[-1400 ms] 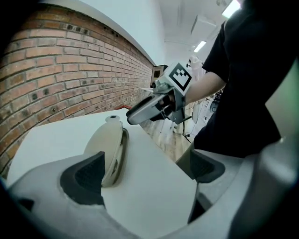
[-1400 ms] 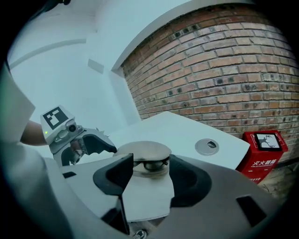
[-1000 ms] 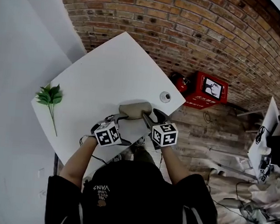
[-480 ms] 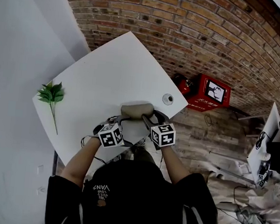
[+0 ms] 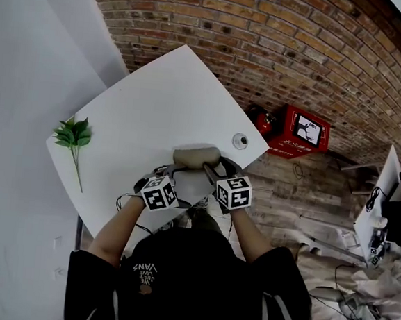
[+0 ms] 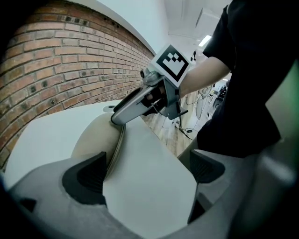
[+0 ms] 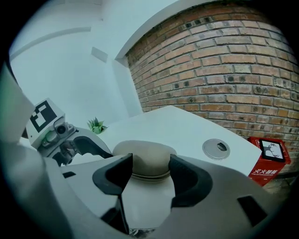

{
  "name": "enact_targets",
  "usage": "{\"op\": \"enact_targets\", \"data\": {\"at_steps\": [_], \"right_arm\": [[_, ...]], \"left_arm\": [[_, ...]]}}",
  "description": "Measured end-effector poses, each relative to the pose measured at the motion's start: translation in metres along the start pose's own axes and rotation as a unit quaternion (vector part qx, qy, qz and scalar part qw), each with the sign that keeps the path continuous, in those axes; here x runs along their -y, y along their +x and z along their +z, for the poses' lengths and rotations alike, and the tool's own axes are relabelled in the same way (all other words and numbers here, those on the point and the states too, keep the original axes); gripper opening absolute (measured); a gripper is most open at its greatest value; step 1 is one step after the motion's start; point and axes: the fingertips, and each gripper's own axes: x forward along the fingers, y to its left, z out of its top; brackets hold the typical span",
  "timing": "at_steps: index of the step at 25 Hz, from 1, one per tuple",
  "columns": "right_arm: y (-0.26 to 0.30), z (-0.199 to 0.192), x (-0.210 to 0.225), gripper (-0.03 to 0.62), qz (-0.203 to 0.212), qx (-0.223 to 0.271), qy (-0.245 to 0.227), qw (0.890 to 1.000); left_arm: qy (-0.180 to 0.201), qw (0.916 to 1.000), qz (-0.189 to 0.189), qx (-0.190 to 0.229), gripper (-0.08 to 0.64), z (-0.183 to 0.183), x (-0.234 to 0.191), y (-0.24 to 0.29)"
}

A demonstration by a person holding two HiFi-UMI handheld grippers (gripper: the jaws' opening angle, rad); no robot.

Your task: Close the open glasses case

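Hardly anything moves from a second ago. Our left claw (image 6: 147, 170) and right claw (image 7: 150, 180) stand open, empty, at the case (image 7: 142, 156). It seems almost shut, so next we press gently.

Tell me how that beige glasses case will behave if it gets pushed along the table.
The glasses case would probably slide rather than roll, since it lies flat on the smooth white table. Its domed shell looks evenly rounded and undented, so it is likely stiff. The lighter flat panel meets the dome at a seam and may hinge or shift when nudged.
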Motion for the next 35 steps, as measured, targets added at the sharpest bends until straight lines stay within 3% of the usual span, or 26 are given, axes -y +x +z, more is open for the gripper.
{"op": "enact_targets", "data": {"at_steps": [15,24,28,30,33,35], "right_arm": [[-0.019,0.000,-0.011,0.255,-0.021,0.024,0.018,0.999],[-0.046,-0.002,-0.023,0.238,-0.049,0.059,0.029,0.997],[-0.062,-0.003,-0.032,0.227,-0.063,0.078,0.035,0.994],[-0.071,-0.004,-0.037,0.220,-0.070,0.087,0.038,0.993],[-0.083,-0.007,-0.047,0.207,-0.083,0.100,0.041,0.991],[-0.092,-0.009,-0.054,0.205,-0.089,0.107,0.042,0.989]], "left_arm": [[0.001,0.9993,0.027,0.025,0.568,0.000,-0.002,-0.017],[-0.008,0.9953,0.067,0.070,0.567,0.002,0.008,-0.038],[-0.004,0.9893,0.100,0.106,0.564,0.011,0.012,-0.051],[-0.002,0.9836,0.129,0.126,0.524,0.015,0.012,-0.061],[-0.015,0.9714,0.171,0.164,0.371,0.019,0.010,-0.081],[-0.034,0.9613,0.191,0.196,0.311,0.021,0.010,-0.098]]}}
